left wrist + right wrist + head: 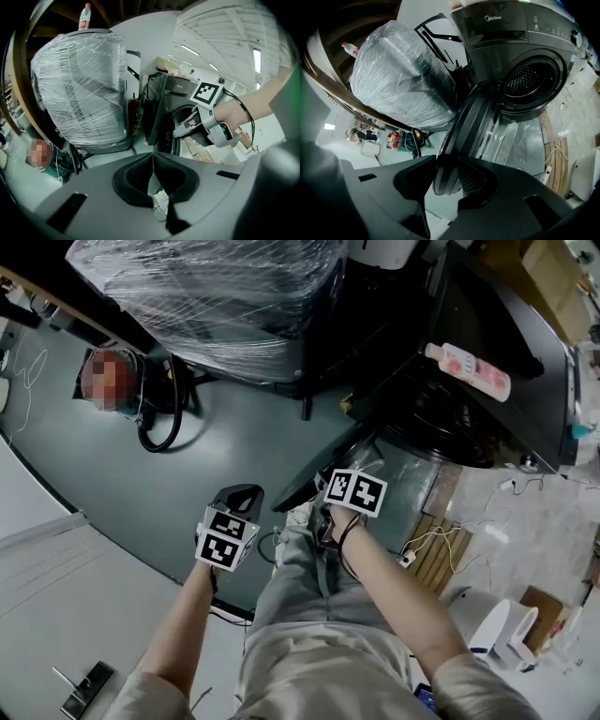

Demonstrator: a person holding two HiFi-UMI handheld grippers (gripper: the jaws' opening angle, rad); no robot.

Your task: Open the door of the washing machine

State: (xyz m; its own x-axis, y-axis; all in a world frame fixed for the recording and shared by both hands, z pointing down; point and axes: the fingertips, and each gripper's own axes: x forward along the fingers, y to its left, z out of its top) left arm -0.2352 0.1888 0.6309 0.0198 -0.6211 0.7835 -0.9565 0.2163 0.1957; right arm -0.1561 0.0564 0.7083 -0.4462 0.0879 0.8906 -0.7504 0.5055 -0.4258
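The dark front-loading washing machine (pixel 487 352) (pixel 525 37) stands at the upper right, and its drum opening (pixel 529 79) is uncovered. Its round door (pixel 314 479) (pixel 473 126) is swung out to the left, with its inner glass facing the machine. My right gripper (pixel 325 512) (pixel 440 173) (pixel 182 132) is shut on the door's outer rim, which runs between the two pads. Left of the door, over the grey floor, my left gripper (pixel 244 493) (pixel 153 161) is shut with nothing in it.
A bulky object wrapped in clear plastic (pixel 216 296) (pixel 398 79) stands left of the machine. A black hose (pixel 159 427) lies on the floor. A pink packet (pixel 469 371) rests on the machine's top. A wooden pallet (pixel 441 554), cables and a power strip (pixel 408 559) lie in front.
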